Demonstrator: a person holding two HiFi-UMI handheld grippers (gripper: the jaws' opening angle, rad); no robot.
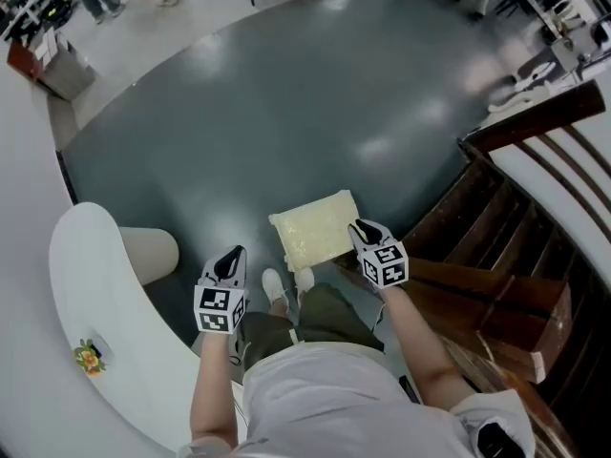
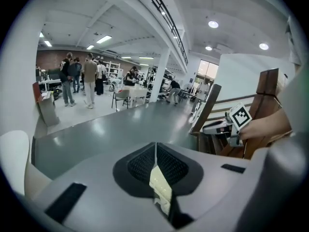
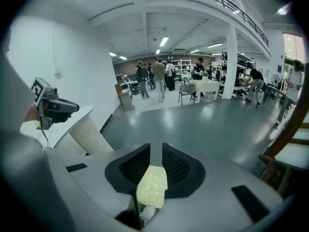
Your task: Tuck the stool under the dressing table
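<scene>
Glossy grey-green floor, ceiling lights reflected in it. Standing on it: stool w/ pale yellow cushion, centre, just beside dark wooden steps at right. White curved dressing table at left on round pedestal, apart from stool. Small yellow flower on tabletop. Person's white shoes at stool's near edge.
</scene>
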